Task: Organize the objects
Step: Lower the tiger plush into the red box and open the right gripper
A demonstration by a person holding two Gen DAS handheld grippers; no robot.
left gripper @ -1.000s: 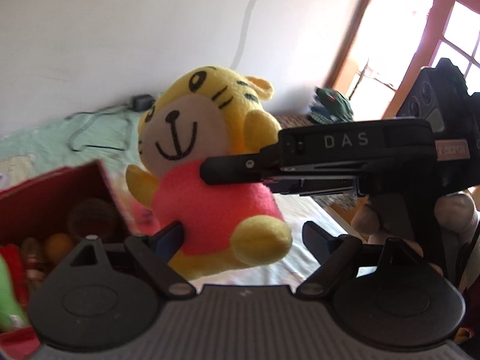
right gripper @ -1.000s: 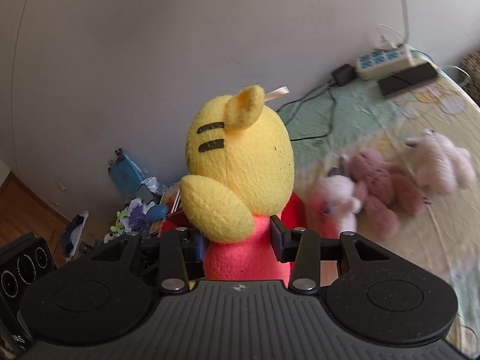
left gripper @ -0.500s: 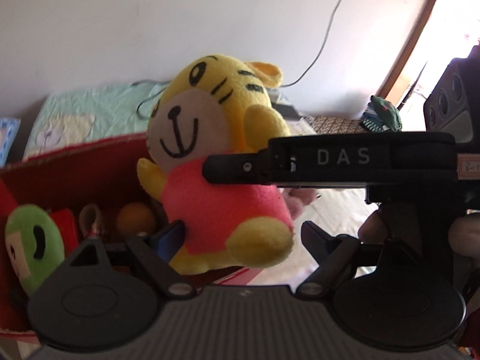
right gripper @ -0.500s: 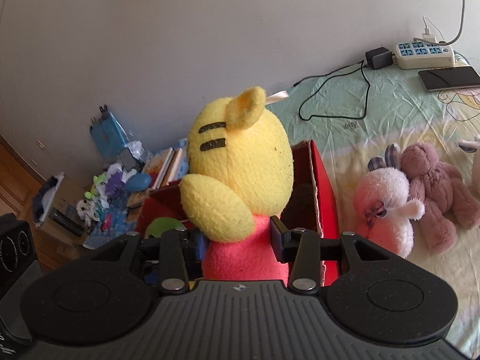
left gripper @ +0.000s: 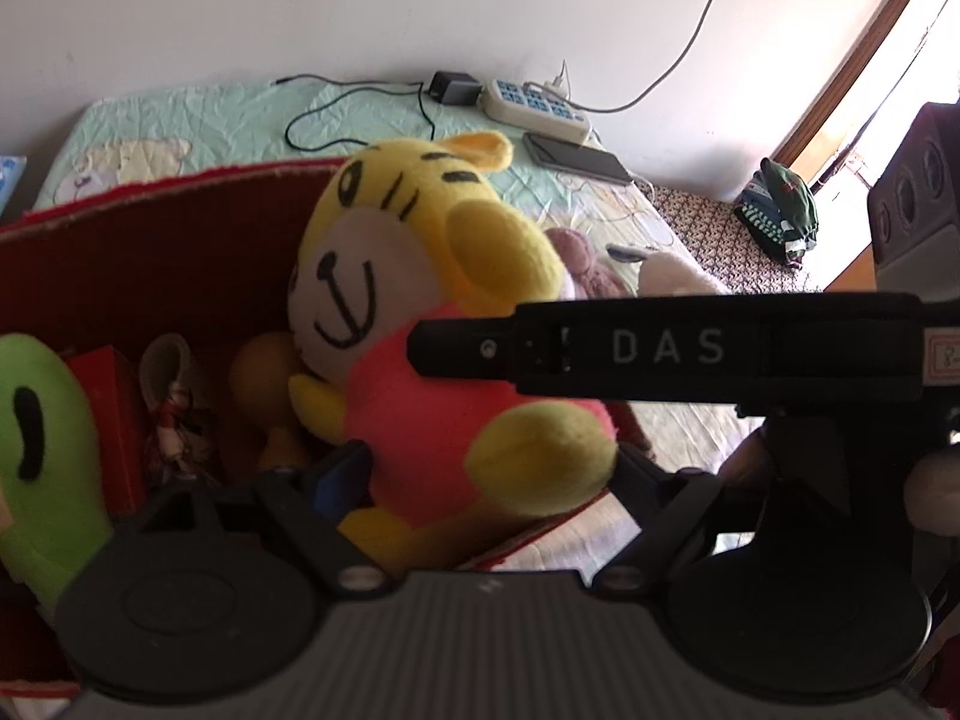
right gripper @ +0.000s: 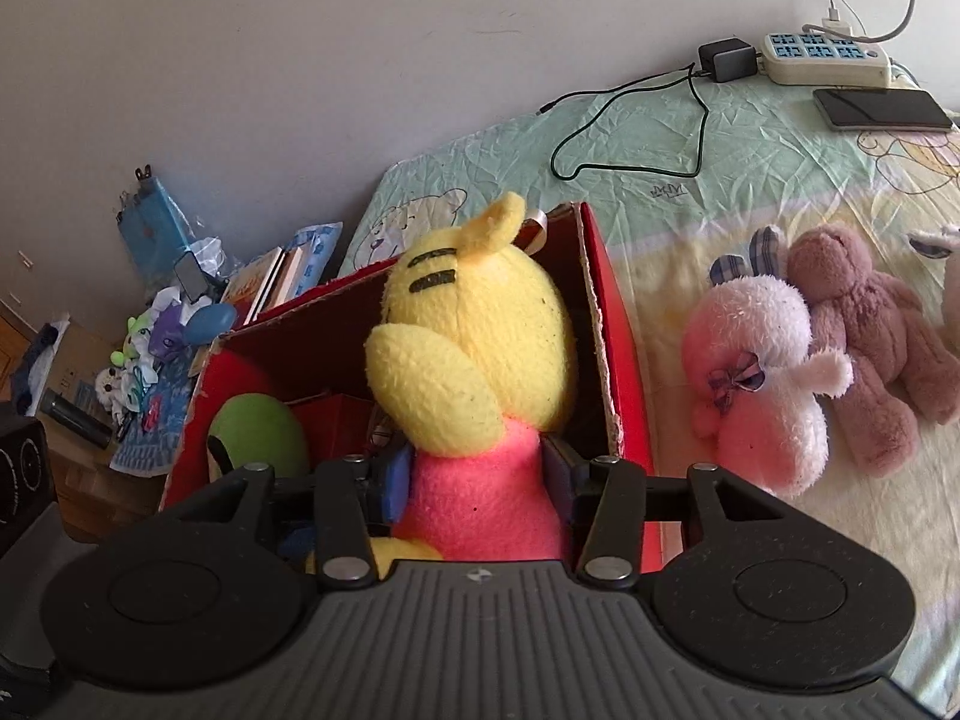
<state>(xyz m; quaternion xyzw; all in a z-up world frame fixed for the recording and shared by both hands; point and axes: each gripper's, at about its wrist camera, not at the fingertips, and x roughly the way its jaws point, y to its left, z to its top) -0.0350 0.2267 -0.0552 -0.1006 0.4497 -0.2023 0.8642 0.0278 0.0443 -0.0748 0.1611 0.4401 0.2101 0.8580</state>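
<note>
A yellow tiger plush (left gripper: 420, 252) in a pink shirt hangs in the mouth of the red box (left gripper: 150, 186), face toward the left wrist view. My right gripper (right gripper: 477, 468) still touches its pink body (right gripper: 480, 498) on both sides while its jaws are opening. One right finger (left gripper: 468, 351) crosses the left wrist view and touches the plush's side. My left gripper (left gripper: 486, 474) stands wide around the plush's legs, jaws opening, with its right finger barely clear of the yellow foot (left gripper: 540, 468). A green plush (right gripper: 258, 432) lies inside the box (right gripper: 612, 330).
The box also holds a small red carton (left gripper: 108, 408) and an orange ball-like toy (left gripper: 258, 366). A pink plush (right gripper: 762, 372) and a brown bear (right gripper: 864, 330) lie on the bedsheet to the right. At the wall lie a power strip (right gripper: 822, 57), phone (right gripper: 882, 108) and cable.
Both grippers came down with the tiger plush, from above and beside the red box into its opening. The box now fills more of both views.
</note>
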